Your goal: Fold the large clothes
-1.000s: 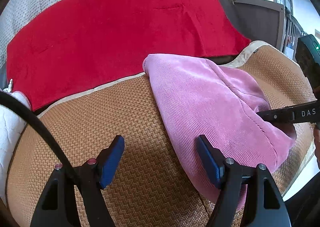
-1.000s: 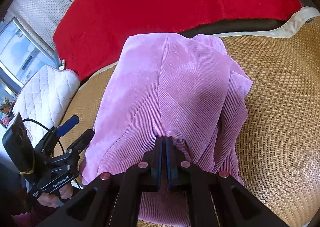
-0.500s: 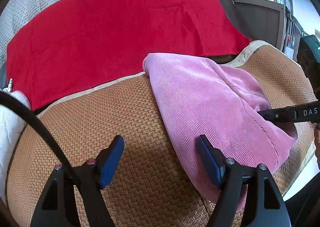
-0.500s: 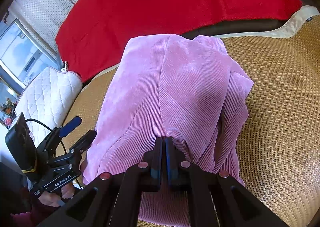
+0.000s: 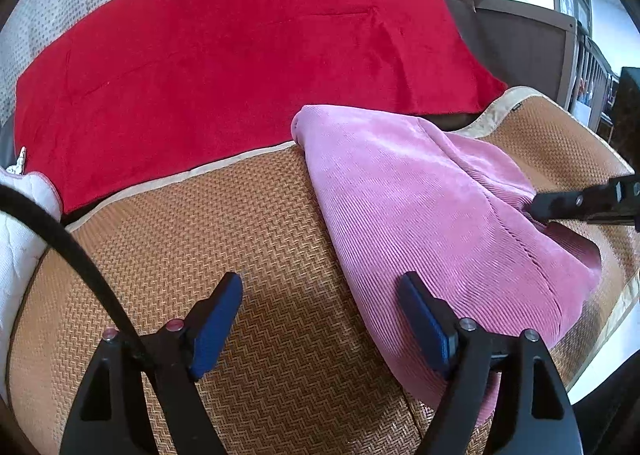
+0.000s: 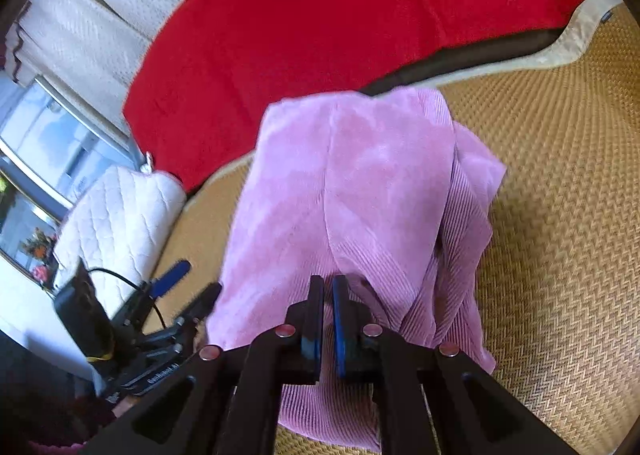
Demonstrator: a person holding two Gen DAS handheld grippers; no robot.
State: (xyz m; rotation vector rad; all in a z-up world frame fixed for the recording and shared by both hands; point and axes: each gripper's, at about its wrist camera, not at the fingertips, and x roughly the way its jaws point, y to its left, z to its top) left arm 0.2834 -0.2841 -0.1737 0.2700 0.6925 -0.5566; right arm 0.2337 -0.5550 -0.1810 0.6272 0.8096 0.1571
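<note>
Count: you had one pink corduroy garment point(image 5: 432, 215), one red blanket point(image 5: 240, 55), one woven mat point(image 5: 240, 235), one white quilted cushion point(image 6: 116, 215), and two grippers.

Your left gripper point(image 5: 320, 319) sat at the bottom of its view, jaws spread wide and holding nothing. Its blue pads point(image 5: 216, 319) hovered over bare mat, the right-hand finger just at the garment's near edge. In the right wrist view the same left gripper point(image 6: 192, 287) showed at lower left, tips beside the garment's left edge; contact could not be judged there.

Your right gripper point(image 6: 327, 295) pointed up the frame from bottom centre, pads nearly together with a thin gap showing. Cloth bunched right at the tips, but whether any was pinched could not be told. In the left wrist view your right gripper point(image 5: 540, 207) came in from the right edge, tip against a fold.

The garment lay folded on the mat, centre-right in the left view. Its long axis ran from upper centre down to lower right there, and roughly vertically in the right view. Its far end reached the mat's border near the blanket, which filled the top of both frames.
</note>
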